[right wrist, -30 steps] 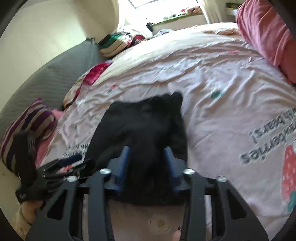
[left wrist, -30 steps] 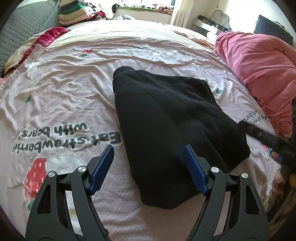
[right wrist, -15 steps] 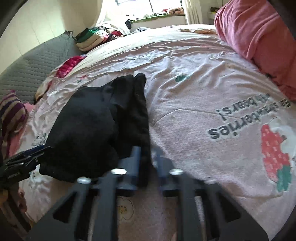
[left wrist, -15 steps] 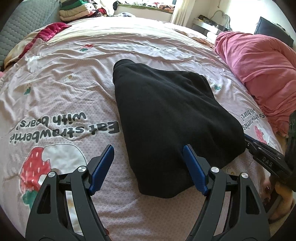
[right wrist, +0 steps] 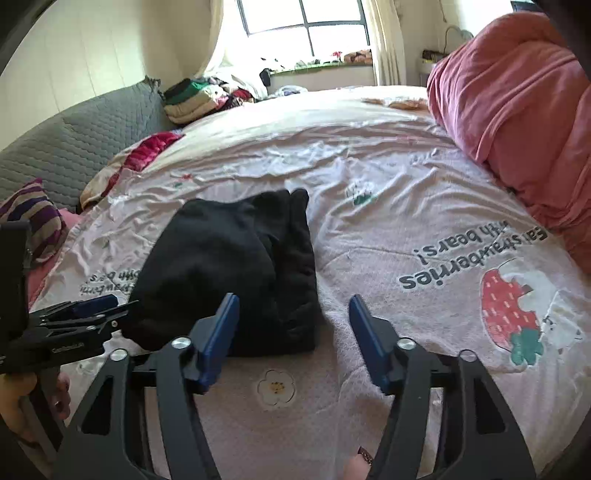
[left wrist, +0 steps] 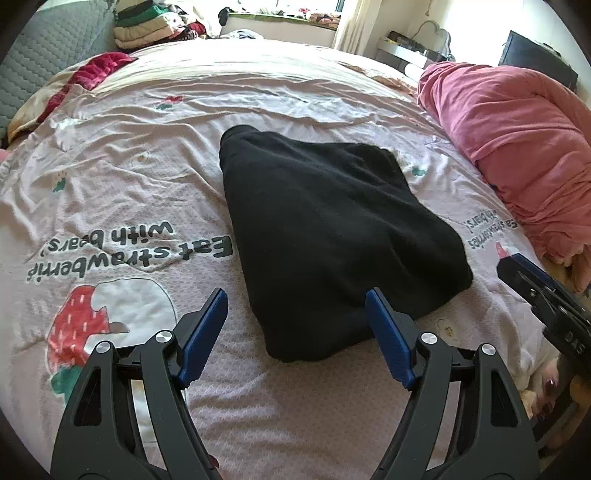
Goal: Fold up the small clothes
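Bed [left wrist: 303,424] w/ pink strawberry-print sheet; black folded garment [left wrist: 332,229] lying mid-bed. Right of garment: pink blanket heap [left wrist: 517,140]. Far left of garment: red cloth [left wrist: 99,66].

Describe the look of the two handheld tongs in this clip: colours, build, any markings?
Both tongs match: the left tongs and right tongs have black plastic arms with triangular cut-outs, silver round rivets, and flat blue ribbed pads. Small pale lettering marks the left body in the right view, too small to read. No cables or sleeves show.

Home bedroom, printed bedsheet [left wrist: 155,155], pink duvet [left wrist: 517,147], clothes pile [right wrist: 192,99], window [right wrist: 303,18]
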`<state>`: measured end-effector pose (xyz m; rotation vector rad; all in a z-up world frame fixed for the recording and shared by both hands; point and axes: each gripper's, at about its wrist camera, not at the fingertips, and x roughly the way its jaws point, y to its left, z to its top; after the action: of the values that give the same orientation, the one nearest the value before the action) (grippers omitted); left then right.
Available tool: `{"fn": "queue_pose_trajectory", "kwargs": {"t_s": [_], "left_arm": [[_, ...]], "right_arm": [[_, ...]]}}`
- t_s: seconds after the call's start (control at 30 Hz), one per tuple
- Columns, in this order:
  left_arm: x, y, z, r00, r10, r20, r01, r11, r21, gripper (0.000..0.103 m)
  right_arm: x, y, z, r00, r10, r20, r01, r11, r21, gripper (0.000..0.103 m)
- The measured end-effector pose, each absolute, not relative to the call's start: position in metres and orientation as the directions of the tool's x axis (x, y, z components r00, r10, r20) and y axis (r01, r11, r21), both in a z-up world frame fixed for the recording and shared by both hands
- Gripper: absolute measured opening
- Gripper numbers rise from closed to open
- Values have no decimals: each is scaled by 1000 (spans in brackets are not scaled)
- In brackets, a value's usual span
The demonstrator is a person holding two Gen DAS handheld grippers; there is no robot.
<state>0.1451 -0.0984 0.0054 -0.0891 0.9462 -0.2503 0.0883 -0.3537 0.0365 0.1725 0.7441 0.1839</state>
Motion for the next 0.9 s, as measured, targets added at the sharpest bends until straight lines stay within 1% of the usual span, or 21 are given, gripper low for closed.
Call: {"fn": "queue_pose_trajectory", "kwargs": {"t_s": [0.07, 0.13, 0.23, 0.27, 0.3, 0.33, 0.43, 0.47, 0.5, 0.6, 0.9], "left_arm": [[142, -97, 10, 565, -254, -785, 177, 967, -186, 69], [137, -95, 15, 576, -256, -776, 180, 966, -186, 69], [132, -91, 21, 587, -261, -767, 181, 965, -191, 70], [130, -90, 23, 591, -263, -763, 181, 964, -192, 71], [127, -88, 26, 598, -264, -757, 180, 964, -193, 79], [125, -87, 28, 603, -264, -753, 180, 964, -193, 84], [118, -83, 34, 617, -263, -742, 185, 965, -189, 85], [116, -82, 36, 622, -263, -738, 186, 965, -187, 87], [114, -81, 39, 627, -261, -734, 185, 965, -184, 94], [106, -77, 47, 646, -259, -718, 188, 966, -179, 93], [83, -67, 63, 686, -250, -683, 192, 968, -162, 93]], "right_arm": [[79, -353, 44, 738, 225, -636, -105, 970, 221, 71], [72, -352, 50, 754, 219, -619, -102, 970, 220, 80], [63, -352, 60, 776, 214, -594, -99, 970, 221, 86], [60, -352, 62, 781, 213, -588, -98, 970, 221, 89], [57, -352, 66, 789, 210, -578, -97, 971, 220, 93], [54, -352, 68, 793, 209, -572, -98, 971, 218, 93], [46, -348, 77, 808, 207, -551, -107, 972, 209, 96], [44, -347, 79, 813, 206, -545, -108, 972, 207, 96], [41, -346, 80, 816, 205, -540, -109, 973, 204, 97], [34, -345, 85, 828, 205, -522, -113, 973, 202, 98], [9, -337, 92, 864, 166, -475, -105, 983, 152, 98]]}}
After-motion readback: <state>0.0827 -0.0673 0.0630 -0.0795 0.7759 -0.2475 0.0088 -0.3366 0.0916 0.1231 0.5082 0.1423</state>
